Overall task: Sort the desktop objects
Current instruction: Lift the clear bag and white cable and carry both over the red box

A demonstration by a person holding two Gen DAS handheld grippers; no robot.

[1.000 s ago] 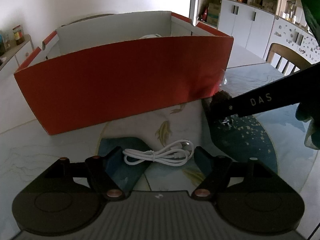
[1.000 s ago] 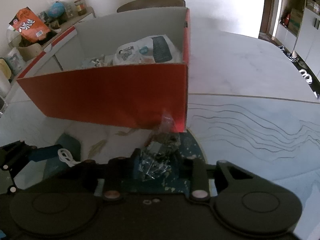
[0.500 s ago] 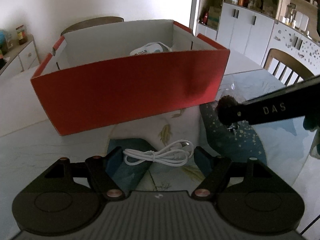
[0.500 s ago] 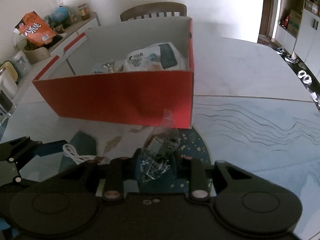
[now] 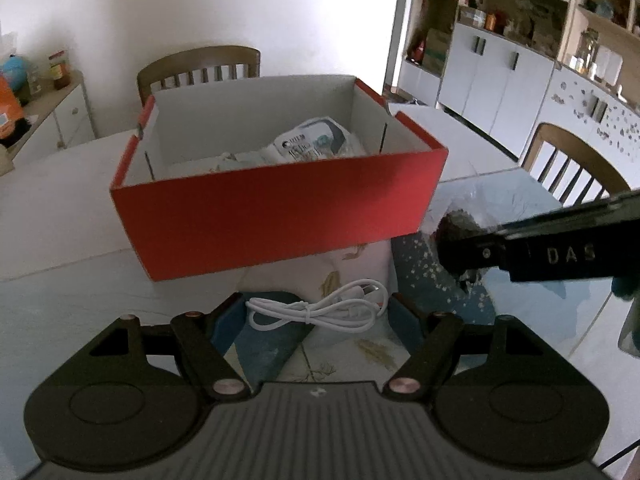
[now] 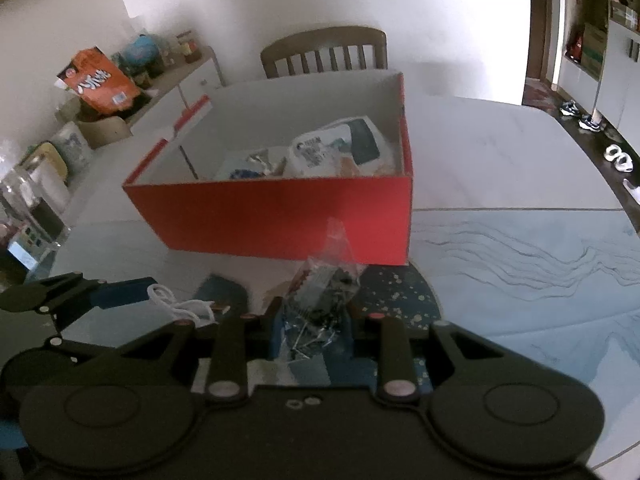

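A red cardboard box (image 5: pixel 280 220) (image 6: pixel 280 220) stands open on the table; a white packet (image 5: pixel 312 144) and other small items lie inside. My left gripper (image 5: pixel 318 308) is closed across a coiled white cable (image 5: pixel 280 312), lifted clear of the table in front of the box. In the right wrist view it (image 6: pixel 120 292) shows at the left with the cable (image 6: pixel 188 308) hanging from it. My right gripper (image 6: pixel 314 312) is shut on a clear bag of small metal parts (image 6: pixel 328 276), held near the box's front right corner. Its dark finger (image 5: pixel 520 248) enters the left wrist view from the right.
The table carries a blue patterned mat (image 6: pixel 520 260) under glass. Wooden chairs stand behind the box (image 5: pixel 200 64) and at the right (image 5: pixel 576 160). A sideboard with snack bags (image 6: pixel 96 80) lines the left wall; white cabinets (image 5: pixel 500 72) stand at the back right.
Both grippers have risen with their loads still in them. The box now sits lower in both views, so its inside shows.
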